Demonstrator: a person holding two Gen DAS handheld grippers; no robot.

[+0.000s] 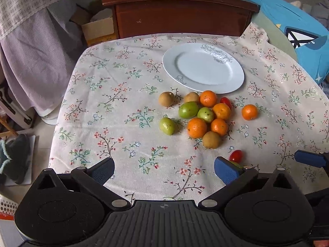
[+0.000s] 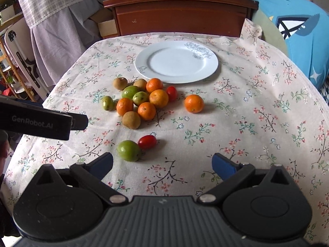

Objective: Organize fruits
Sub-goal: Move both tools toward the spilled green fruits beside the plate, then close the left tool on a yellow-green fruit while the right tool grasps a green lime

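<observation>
A white plate (image 1: pixel 203 68) (image 2: pixel 176 61) with nothing on it lies at the far side of the flowered tablecloth. In front of it sits a cluster of fruit: several oranges (image 1: pixel 196 127) (image 2: pixel 158 98), green fruits (image 1: pixel 188 110) (image 2: pixel 130 92), brown kiwis (image 1: pixel 212 139) (image 2: pixel 131 119) and a cherry tomato (image 2: pixel 171 93). One orange (image 1: pixel 249 112) (image 2: pixel 194 103) sits apart to the right. Nearer, a green fruit (image 2: pixel 128 150) touches another cherry tomato (image 1: pixel 236 156) (image 2: pixel 147 142). My left gripper (image 1: pixel 164 169) and right gripper (image 2: pixel 162 164) are both open, empty, short of the fruit.
A wooden cabinet (image 1: pixel 181 14) stands behind the table, with a cardboard box (image 1: pixel 98 30) to its left and a blue cushion (image 2: pixel 298 35) at the right. Cloth (image 1: pixel 35 47) hangs at the left. The left gripper's body (image 2: pixel 41 121) juts in over the table's left side.
</observation>
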